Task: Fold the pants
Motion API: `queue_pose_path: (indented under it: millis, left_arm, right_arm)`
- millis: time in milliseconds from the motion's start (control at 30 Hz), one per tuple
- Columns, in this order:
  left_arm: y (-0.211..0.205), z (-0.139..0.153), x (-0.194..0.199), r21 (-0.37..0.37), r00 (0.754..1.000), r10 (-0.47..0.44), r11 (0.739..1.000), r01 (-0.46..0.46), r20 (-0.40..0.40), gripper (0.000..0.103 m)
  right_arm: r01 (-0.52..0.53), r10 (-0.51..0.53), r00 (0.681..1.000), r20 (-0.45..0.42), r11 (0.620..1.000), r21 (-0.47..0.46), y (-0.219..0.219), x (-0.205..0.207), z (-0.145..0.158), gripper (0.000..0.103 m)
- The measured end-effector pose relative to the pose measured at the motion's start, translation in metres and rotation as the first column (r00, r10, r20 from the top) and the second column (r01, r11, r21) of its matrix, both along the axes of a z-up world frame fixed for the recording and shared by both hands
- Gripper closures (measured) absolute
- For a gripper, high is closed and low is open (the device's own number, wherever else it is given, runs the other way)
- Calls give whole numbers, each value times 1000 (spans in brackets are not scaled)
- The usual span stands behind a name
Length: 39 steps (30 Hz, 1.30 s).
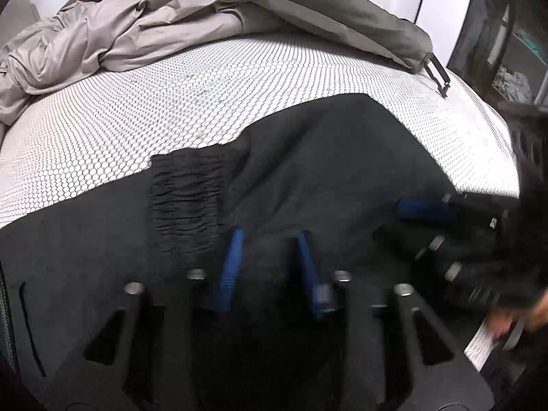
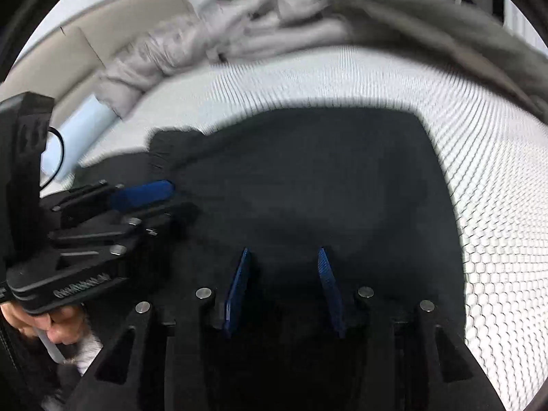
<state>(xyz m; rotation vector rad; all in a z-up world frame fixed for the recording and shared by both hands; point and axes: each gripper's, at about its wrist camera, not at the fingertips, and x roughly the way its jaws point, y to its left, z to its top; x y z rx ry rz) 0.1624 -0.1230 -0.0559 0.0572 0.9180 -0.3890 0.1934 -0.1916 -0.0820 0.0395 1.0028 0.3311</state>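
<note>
Pants [image 1: 308, 157], matte black with shirred waistband, lie on honeycomb-patterned mat [image 1: 171, 102].

One pair of black pants [image 1: 308, 157] is lying on one honeycomb-patterned mat [image 1: 171, 102]; two grey garments [image 1: 120, 30] are sitting beyond the pants; two grippers are hovering over them.

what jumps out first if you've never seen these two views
The black pants dominate, spread over the white honeycomb-patterned surface with the gathered waistband towards the left in the left wrist view. Right over them hang the blue-padded left gripper and right gripper, side by side, jaws apart with nothing visibly pinched. Behind, at the far edge, lies a crumpled pile of grey fabric.
</note>
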Motion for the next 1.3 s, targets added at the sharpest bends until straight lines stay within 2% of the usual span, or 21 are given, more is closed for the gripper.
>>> queue_pose_path:
  millis: [67, 100, 167, 267, 367, 467, 600, 667, 767, 900, 1033, 1100, 1133, 1200, 1300]
  left_arm:
    - [16, 2, -1, -16, 1000, 0, 1000, -1, -4, 83]
    - [23, 2, -2, 8, 1000, 31, 999, -31, 1, 83]
    - [40, -1, -2, -27, 998, 54, 998, -55, -17, 79]
    - [55, 7, -6, 7, 993, 117, 993, -117, -2, 78]
    - [58, 29, -9, -62, 989, 143, 988, -141, 40, 78]
    - [38, 41, 4, -82, 991, 116, 990, -111, 62, 77]
    - [9, 22, 39, -61, 994, 110, 992, -110, 5, 77]
    - [6, 4, 52, -23, 992, 127, 992, -127, -12, 80]
    - [25, -1, 56, -85, 990, 139, 986, -141, -28, 92]
    - [40, -2, 50, -95, 989, 145, 984, -148, -31, 92]
    - [45, 2, 45, -14, 976, 218, 976, -218, -4, 89]
    - [53, 8, 40, -31, 967, 254, 967, -254, -14, 85]
    - [53, 13, 36, -39, 966, 257, 966, -257, -5, 85]
    - [50, 29, 30, -60, 970, 240, 970, -237, 41, 85]
    - [39, 39, 31, -103, 977, 205, 975, -197, 64, 78]
  right_arm:
    - [8, -6, 1000, 26, 996, -87, -7, -1, 3, 61]
    - [41, -35, 998, 43, 989, -141, -14, -3, 5, 61]
    - [140, -133, 990, 50, 970, -200, -39, -3, 3, 61]
    - [183, -181, 983, 29, 977, -111, -58, -4, 10, 61]
    - [171, -169, 984, 61, 985, -29, -50, -7, 31, 61]
    - [129, -133, 987, 90, 991, 46, -30, -2, 42, 60]
    - [82, -86, 995, 49, 994, 78, -2, 19, 30, 60]
    - [63, -63, 998, 14, 997, 52, 11, 32, 19, 60]
    - [28, -27, 1000, 15, 998, -48, 13, 33, 2, 60]
    - [138, -125, 990, 71, 962, -234, -10, 35, 3, 60]
    - [195, -186, 980, 70, 969, -153, -22, 33, 10, 60]
    - [181, -172, 981, 88, 976, -118, -16, 26, 18, 60]
    - [151, -145, 986, 88, 986, -69, -10, 22, 21, 60]
    - [115, -114, 989, 89, 993, -1, 3, 19, 26, 60]
    - [86, -86, 992, 90, 996, 14, 19, 21, 24, 60]
